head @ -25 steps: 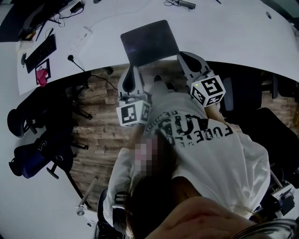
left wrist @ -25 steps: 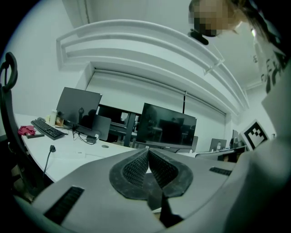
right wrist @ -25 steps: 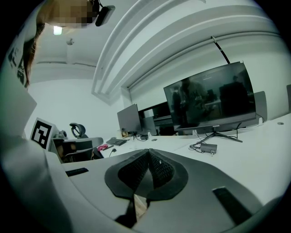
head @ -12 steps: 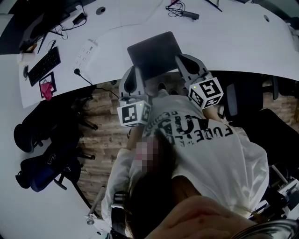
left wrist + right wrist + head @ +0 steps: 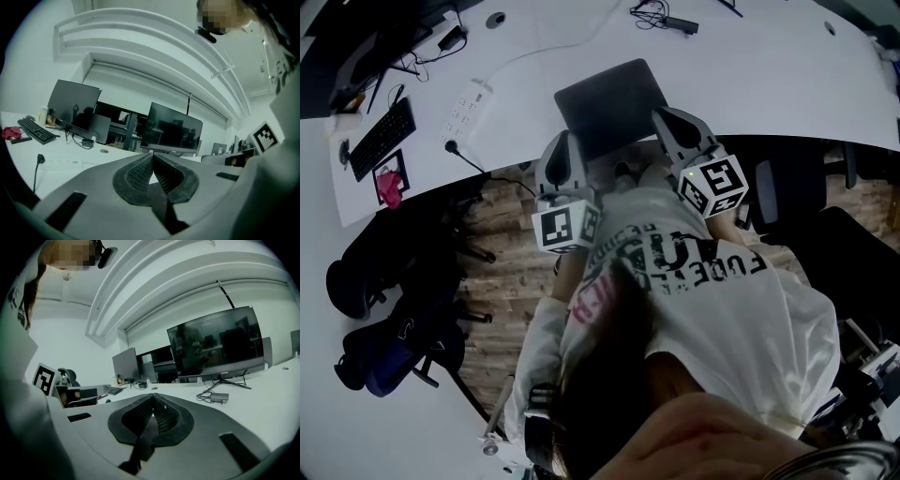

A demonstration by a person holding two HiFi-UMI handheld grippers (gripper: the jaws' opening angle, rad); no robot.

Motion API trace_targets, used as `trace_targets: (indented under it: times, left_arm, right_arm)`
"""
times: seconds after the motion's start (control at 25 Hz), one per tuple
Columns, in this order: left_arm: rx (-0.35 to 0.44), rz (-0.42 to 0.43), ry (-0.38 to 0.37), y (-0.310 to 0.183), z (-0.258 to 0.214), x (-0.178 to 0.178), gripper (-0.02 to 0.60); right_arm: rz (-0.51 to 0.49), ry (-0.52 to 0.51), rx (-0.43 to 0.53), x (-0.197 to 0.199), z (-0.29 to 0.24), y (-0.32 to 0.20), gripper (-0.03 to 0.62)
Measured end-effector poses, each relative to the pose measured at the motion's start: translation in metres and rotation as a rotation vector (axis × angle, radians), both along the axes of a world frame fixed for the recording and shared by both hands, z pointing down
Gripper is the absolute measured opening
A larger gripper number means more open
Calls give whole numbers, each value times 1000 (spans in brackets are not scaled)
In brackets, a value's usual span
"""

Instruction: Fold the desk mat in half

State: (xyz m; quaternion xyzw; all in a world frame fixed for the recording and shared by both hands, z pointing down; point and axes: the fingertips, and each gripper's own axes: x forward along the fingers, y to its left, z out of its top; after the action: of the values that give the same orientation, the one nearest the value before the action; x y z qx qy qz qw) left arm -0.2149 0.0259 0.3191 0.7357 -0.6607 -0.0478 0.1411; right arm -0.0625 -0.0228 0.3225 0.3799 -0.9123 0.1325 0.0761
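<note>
A dark grey desk mat (image 5: 605, 98) lies flat on the white desk (image 5: 769, 84), its near edge at the desk's front edge. My left gripper (image 5: 565, 141) is at the mat's near left corner and my right gripper (image 5: 662, 115) at its near right corner. In the left gripper view the ribbed pads (image 5: 140, 173) of the left gripper (image 5: 152, 169) are closed, and a thin dark sheet runs down between them. The right gripper (image 5: 153, 409) also has a dark strip pinched between its pads (image 5: 164, 416).
A keyboard (image 5: 380, 136), a red object (image 5: 389, 187) and a white power strip (image 5: 469, 98) lie on the desk to the left. A cabled adapter (image 5: 675, 23) is at the back. Black chairs (image 5: 394, 281) stand on the wooden floor. Monitors (image 5: 218, 345) line the far side.
The head camera has shifted a little, so the desk sits lower in the view. Both grippers stay at the mat's near corners with their jaws unchanged.
</note>
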Motion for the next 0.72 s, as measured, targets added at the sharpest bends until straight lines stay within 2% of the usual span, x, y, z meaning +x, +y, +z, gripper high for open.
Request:
trace_targets:
  times: [0.32, 0.6, 0.72]
  left_arm:
    - [-82, -25, 54, 9, 23, -1, 5]
    - [-82, -73, 31, 2, 27, -9, 5]
    - [-105, -87, 35, 4, 34, -9, 5]
  right_arm:
    - [-40, 37, -14, -4, 8, 4, 0]
    - [-63, 3, -2, -10, 9, -7, 0]
    - [-83, -5, 2, -11, 8, -8, 0]
